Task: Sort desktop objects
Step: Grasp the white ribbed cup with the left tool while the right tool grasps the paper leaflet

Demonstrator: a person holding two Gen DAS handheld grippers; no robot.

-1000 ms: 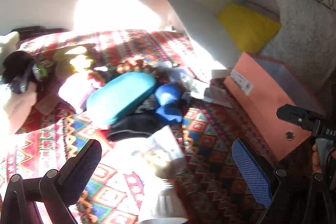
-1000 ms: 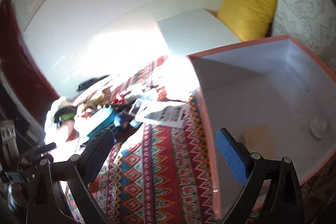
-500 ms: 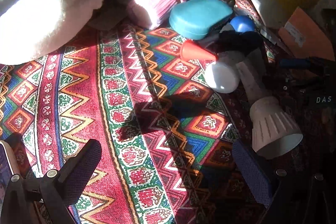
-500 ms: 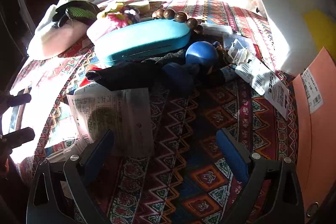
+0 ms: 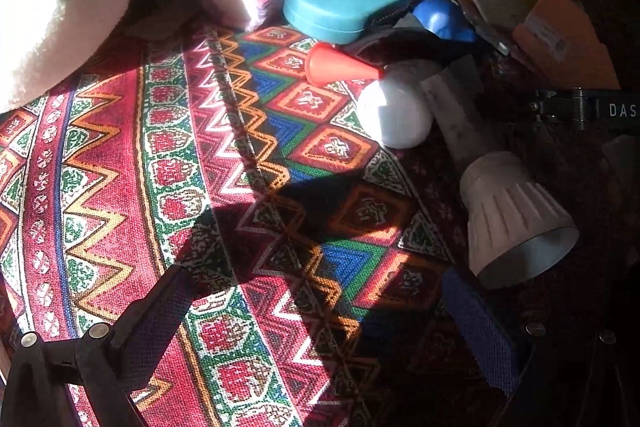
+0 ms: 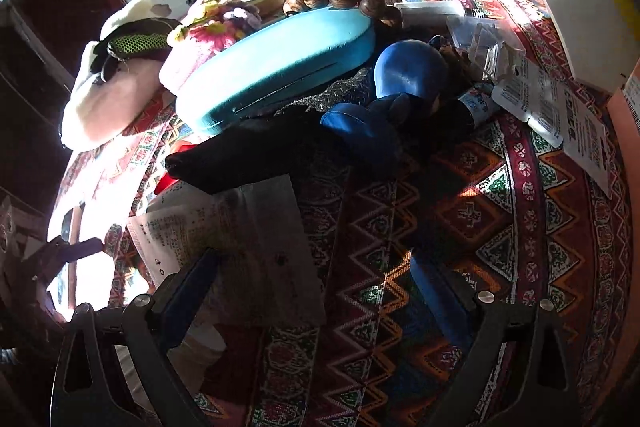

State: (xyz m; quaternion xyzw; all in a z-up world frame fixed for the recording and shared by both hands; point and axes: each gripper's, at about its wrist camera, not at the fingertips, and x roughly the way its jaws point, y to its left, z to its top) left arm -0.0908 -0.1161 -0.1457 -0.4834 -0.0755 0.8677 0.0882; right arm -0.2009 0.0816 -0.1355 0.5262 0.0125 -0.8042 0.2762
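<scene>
Two claws spread wide and empty, left claw short of white bulb, right claw over printed leaflet

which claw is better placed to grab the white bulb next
Left, probably. The left claw is open over bare cloth, and the white bulb lies uncovered just ahead and to its right. The right claw is open too, but in its view a printed sheet lies where the bulb would be.
</scene>
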